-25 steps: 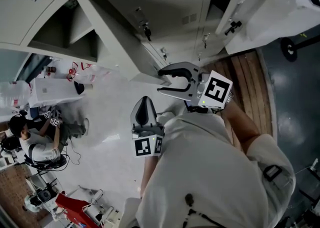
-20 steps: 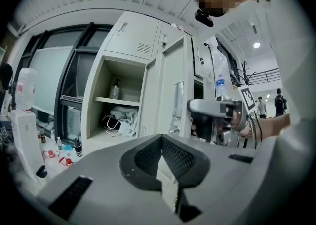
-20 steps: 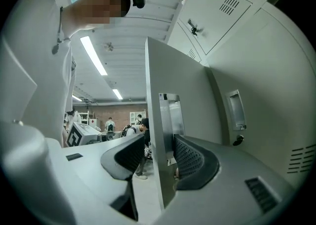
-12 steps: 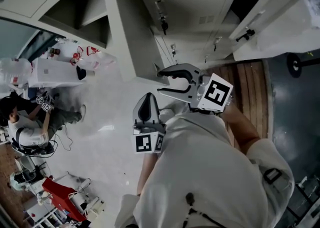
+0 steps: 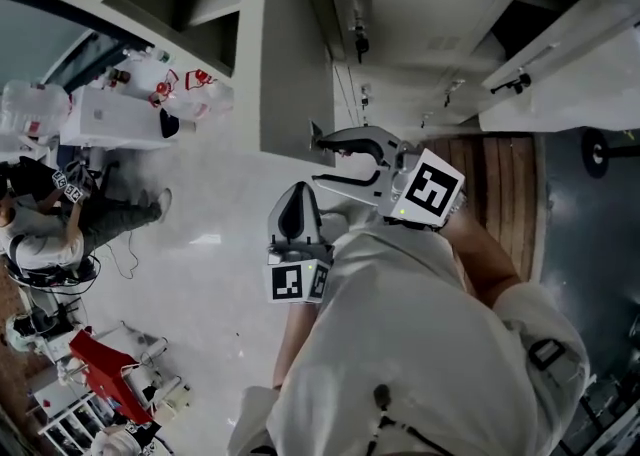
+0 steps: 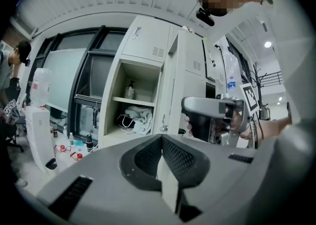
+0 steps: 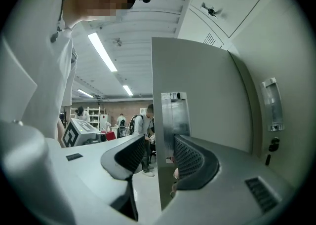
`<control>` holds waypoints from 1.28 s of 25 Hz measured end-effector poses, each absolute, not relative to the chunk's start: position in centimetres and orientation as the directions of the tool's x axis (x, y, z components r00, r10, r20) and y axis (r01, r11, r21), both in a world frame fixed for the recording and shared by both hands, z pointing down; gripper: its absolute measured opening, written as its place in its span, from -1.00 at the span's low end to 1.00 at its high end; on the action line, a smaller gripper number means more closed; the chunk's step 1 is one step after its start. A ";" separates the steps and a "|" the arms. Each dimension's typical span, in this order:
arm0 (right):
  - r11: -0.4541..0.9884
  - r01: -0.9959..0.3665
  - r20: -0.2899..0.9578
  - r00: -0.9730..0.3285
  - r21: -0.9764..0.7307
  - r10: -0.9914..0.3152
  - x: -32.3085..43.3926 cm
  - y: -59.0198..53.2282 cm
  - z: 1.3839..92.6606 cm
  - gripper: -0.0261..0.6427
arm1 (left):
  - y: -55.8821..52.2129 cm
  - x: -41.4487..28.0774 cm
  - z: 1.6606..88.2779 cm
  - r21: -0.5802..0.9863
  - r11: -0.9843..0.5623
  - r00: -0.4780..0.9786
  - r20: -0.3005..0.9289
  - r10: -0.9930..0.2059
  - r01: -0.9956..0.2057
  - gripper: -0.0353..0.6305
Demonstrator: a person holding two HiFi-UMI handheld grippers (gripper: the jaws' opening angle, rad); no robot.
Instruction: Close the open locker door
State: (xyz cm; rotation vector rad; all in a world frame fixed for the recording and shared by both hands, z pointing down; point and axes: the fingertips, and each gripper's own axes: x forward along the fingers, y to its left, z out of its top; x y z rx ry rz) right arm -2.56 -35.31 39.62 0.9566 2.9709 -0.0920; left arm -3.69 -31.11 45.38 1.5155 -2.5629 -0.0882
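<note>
The open locker door (image 5: pixel 292 64) juts out from the pale grey lockers, edge-on toward me. My right gripper (image 5: pixel 318 162) is open, and its jaws straddle the door's free edge. In the right gripper view the door (image 7: pixel 197 100) stands between the two jaws of the right gripper (image 7: pixel 159 145), its latch plate (image 7: pixel 174 115) just above them. My left gripper (image 5: pixel 288 202) hangs lower and apart from the door, shut on nothing. The left gripper (image 6: pixel 162 162) looks at the open compartment (image 6: pixel 133 105), which holds a bottle and cloth.
A seated person (image 5: pixel 40 214), a white box (image 5: pixel 110 119) and red gear (image 5: pixel 100 364) are on the floor at left. More lockers with open doors (image 5: pixel 560 34) stand at right, above a wooden floor strip (image 5: pixel 490 184). A neighbouring locker carries a key lock (image 5: pixel 360 44).
The head view has swung, so the lockers and door sit further right and more upright in frame. The door's edge now lies between the right jaws. Both grippers keep their states.
</note>
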 end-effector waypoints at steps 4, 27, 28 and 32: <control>0.797 0.601 -0.024 -0.799 -0.052 0.601 -3.7 -34.2 39.7 -0.37 | -29.6 -5.0 45.5 0.153 0.520 -0.509 0.104 -0.854 -0.841 -0.87; 0.874 0.482 0.060 -0.872 -0.062 0.485 -16.2 -30.0 39.3 -0.60 | -26.2 -18.2 45.3 0.203 0.438 -0.432 0.076 -0.899 -0.876 -0.87; 0.880 0.471 0.061 -0.878 -0.061 0.474 -16.7 -30.0 39.3 -0.64 | -26.2 -18.7 45.3 0.206 0.431 -0.426 0.073 -0.902 -0.878 -0.87; 0.903 0.427 0.067 -0.901 -0.045 0.429 -18.7 -30.1 39.2 -0.69 | -26.4 -20.8 45.2 0.217 0.405 -0.403 0.056 -0.914 -0.888 -0.87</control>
